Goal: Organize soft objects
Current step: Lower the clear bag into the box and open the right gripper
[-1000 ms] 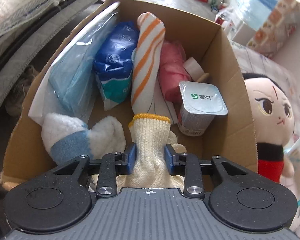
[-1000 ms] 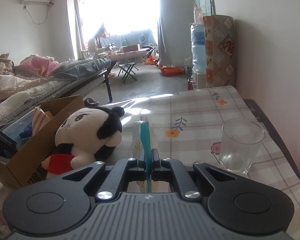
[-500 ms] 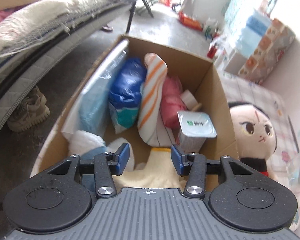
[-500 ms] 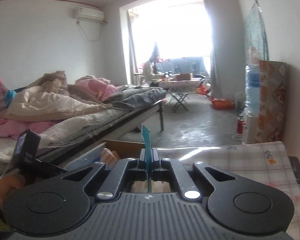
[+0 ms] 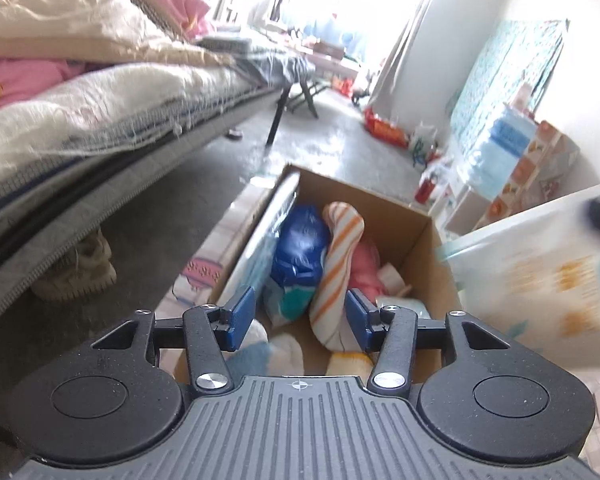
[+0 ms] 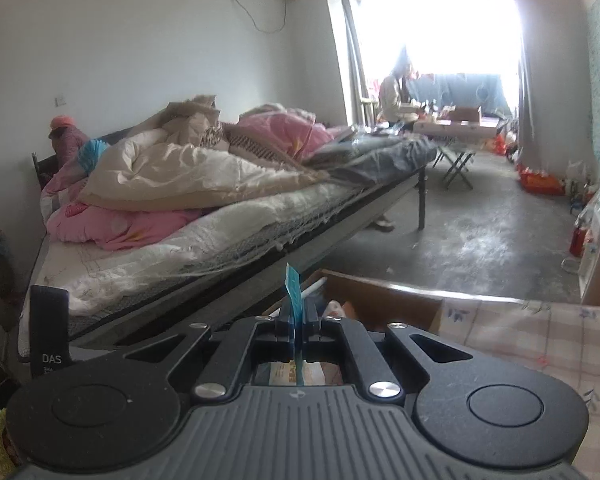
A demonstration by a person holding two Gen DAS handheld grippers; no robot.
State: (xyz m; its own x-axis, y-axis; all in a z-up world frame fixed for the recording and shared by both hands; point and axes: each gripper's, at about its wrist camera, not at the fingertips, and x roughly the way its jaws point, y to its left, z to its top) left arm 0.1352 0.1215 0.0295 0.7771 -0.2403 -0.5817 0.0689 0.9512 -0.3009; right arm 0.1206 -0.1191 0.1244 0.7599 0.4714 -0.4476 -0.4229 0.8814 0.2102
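My left gripper (image 5: 300, 316) is open and empty above the near end of a cardboard box (image 5: 416, 236). The box holds a cream knit glove (image 5: 346, 362), a white and blue fluffy sock (image 5: 260, 354), an orange-striped cloth roll (image 5: 336, 264), a blue pack (image 5: 298, 250) and a pink item (image 5: 364, 270). My right gripper (image 6: 296, 320) is shut on the teal edge of a soft tissue pack (image 6: 294, 288); that pack shows blurred at the right of the left wrist view (image 5: 540, 276). The box rim (image 6: 380, 292) lies just beyond the right gripper.
A bed with piled quilts (image 6: 204, 184) runs along the left, with a shoe (image 5: 80, 264) under it. The checked tablecloth (image 6: 540, 336) lies to the right. A folding stool (image 6: 458, 166) and floor clutter stand farther back.
My left gripper let go of the cream glove, opened wide and rose away from the box. My right gripper carried the tissue pack up from the table and leftward to the box.
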